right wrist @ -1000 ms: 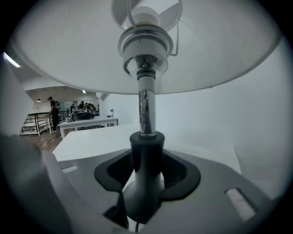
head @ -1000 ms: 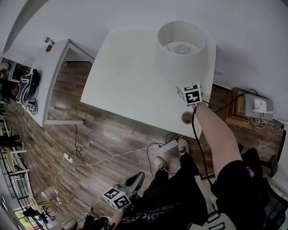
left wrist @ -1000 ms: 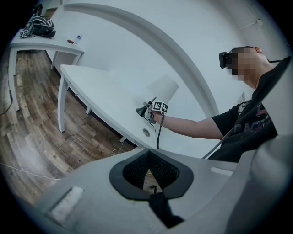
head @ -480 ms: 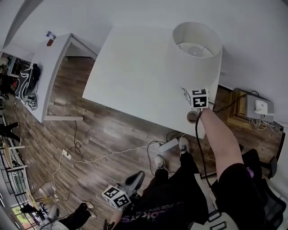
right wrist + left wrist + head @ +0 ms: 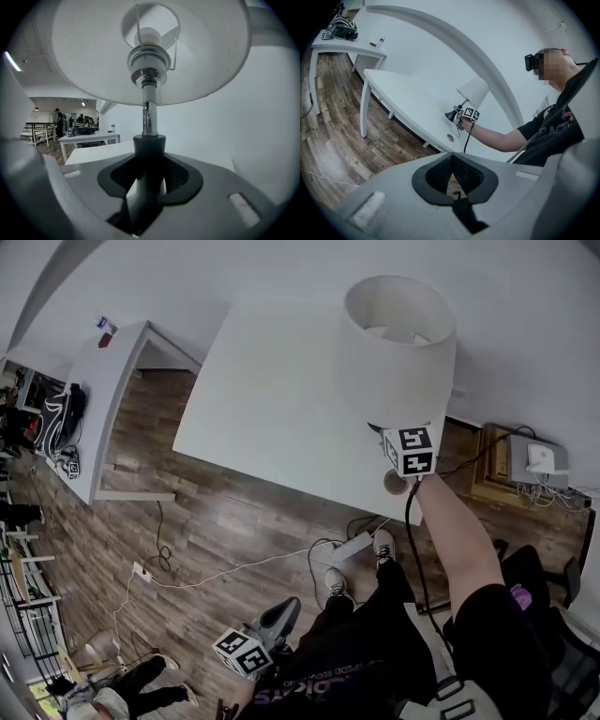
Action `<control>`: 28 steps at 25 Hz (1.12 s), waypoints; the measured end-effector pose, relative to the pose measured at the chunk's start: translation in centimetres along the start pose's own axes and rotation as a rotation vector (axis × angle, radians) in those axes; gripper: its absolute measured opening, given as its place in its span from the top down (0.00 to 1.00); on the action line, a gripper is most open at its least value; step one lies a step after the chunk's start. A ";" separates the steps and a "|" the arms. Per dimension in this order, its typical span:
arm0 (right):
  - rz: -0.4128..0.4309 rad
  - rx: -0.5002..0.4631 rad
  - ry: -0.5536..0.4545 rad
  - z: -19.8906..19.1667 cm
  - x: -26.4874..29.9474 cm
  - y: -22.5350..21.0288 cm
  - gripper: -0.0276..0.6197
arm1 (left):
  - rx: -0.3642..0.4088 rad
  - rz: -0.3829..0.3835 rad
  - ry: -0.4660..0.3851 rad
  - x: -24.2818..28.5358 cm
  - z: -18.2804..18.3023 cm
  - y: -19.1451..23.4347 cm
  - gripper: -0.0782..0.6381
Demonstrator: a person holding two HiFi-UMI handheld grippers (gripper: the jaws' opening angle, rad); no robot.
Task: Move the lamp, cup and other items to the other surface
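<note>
While L jaws sit shut, lamp stem [image 5: 149, 119] stands clamped between just-closed R jaws.

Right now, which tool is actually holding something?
The right tool: its jaws have just been closing and now clamp the dark stem of the lamp under its white shade. The left tool hangs low, jaws together, empty.

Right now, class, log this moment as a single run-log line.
right tool: jaws just closed, gripping lamp by stem | cup: on white table, near edge | left tool: empty, held low
</note>
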State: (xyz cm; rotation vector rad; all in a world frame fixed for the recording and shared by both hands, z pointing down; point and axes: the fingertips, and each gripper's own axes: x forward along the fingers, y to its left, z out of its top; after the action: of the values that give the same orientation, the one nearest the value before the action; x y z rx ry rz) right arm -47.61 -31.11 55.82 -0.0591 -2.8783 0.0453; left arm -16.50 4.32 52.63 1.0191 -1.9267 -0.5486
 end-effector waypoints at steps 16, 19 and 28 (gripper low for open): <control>-0.204 0.047 -0.088 4.8 -14.9 -6.4 0.73 | 0.148 -0.206 -0.010 2.2 2.1 -3.5 0.89; -0.264 0.052 -0.104 5.2 -19.1 -6.9 0.73 | 0.195 -0.261 0.004 1.7 2.3 -4.2 0.89; -0.487 0.104 -0.156 4.6 -32.4 -7.3 0.73 | 0.293 -0.434 0.089 0.3 0.7 -6.0 0.89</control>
State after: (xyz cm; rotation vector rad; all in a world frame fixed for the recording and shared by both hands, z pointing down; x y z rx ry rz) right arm -17.81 -39.98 43.26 0.6891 -2.9510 0.1102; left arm -14.53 0.68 48.21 1.6430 -1.7420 -0.4553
